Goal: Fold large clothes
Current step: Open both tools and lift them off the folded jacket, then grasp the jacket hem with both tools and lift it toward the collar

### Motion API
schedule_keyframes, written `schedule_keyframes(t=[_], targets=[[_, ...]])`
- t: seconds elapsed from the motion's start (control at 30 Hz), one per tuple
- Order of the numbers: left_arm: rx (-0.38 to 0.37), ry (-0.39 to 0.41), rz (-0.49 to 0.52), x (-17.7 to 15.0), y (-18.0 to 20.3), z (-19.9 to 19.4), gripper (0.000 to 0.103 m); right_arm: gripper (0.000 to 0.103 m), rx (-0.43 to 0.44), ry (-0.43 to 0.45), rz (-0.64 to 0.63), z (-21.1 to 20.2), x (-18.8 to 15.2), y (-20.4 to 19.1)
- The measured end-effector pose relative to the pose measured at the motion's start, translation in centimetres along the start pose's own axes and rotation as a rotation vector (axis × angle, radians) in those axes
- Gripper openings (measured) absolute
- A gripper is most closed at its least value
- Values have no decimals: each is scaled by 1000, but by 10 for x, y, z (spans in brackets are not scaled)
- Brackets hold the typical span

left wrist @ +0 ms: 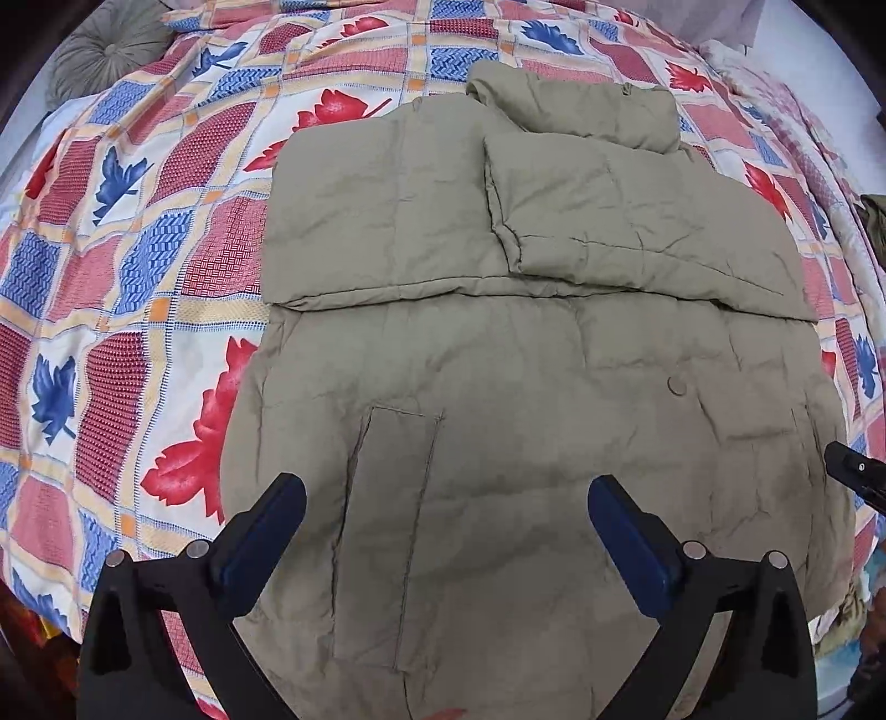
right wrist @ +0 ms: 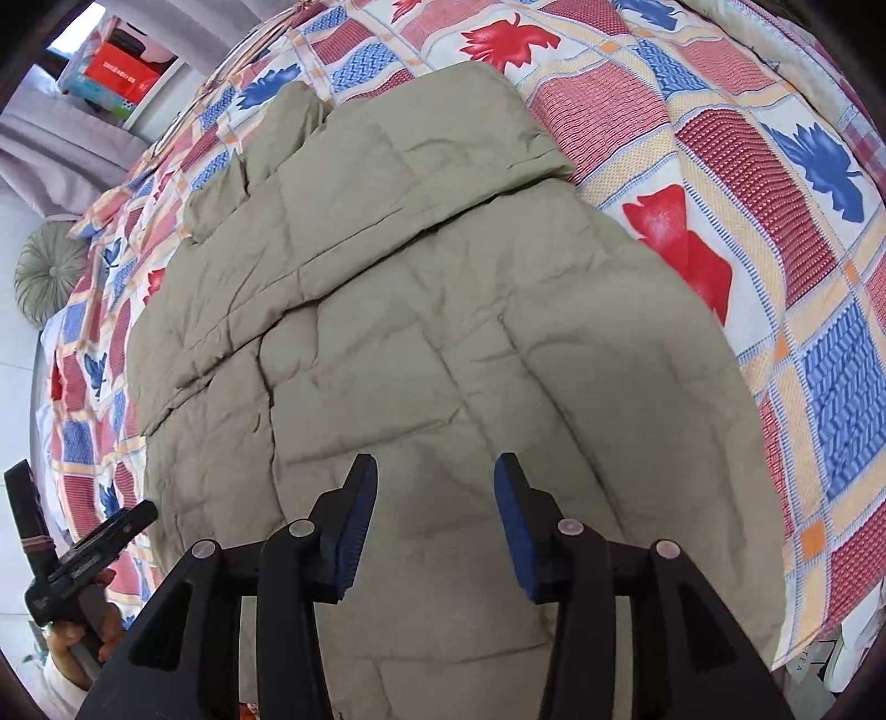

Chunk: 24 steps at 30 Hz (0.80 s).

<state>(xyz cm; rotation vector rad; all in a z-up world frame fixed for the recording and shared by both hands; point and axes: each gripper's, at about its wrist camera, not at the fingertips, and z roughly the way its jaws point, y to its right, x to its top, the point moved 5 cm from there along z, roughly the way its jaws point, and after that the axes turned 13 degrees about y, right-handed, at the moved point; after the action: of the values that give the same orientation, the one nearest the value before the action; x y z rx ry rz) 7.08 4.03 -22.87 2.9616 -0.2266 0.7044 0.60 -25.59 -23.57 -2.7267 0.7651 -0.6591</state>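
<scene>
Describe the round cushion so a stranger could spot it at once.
Start from the bed with the checked quilt of red and blue leaves, where the khaki padded jacket lies spread out. Look past the jacket's collar to the far left corner of the bed. There sits the cushion: round, grey-green, pleated toward a centre button, the only plain, circular thing beside the busy quilt.

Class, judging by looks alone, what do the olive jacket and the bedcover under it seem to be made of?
Jacket: probably padded, matte woven synthetic or cotton blend; stitched quilt lines and fine creases show.
Bedcover: likely printed cotton, matte; flat leaf-and-check pattern, soft wrinkles.
</scene>
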Motion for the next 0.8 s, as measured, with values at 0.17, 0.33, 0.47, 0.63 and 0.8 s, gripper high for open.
schedule_keyframes(t=[0.17,0.33,0.47,0.63,0.8], targets=[[35,-10,3,-6,-6,-6,102,48,16,-21,3,1,-10,-6],[40,-39,-1,-16,-10,-11,102,64,50,-30,21,-4,-18,-7],[42,-58,3,-23,-12,-14,102,79,82,-27,59,-13,-22,0],[-4,-86,-26,-37,-11,-21,102,81,107,-30,101,-19,-28,8],[-51,-115,-99,-59,-23,-34,102,103,169,-23,183,-26,-37,20]])
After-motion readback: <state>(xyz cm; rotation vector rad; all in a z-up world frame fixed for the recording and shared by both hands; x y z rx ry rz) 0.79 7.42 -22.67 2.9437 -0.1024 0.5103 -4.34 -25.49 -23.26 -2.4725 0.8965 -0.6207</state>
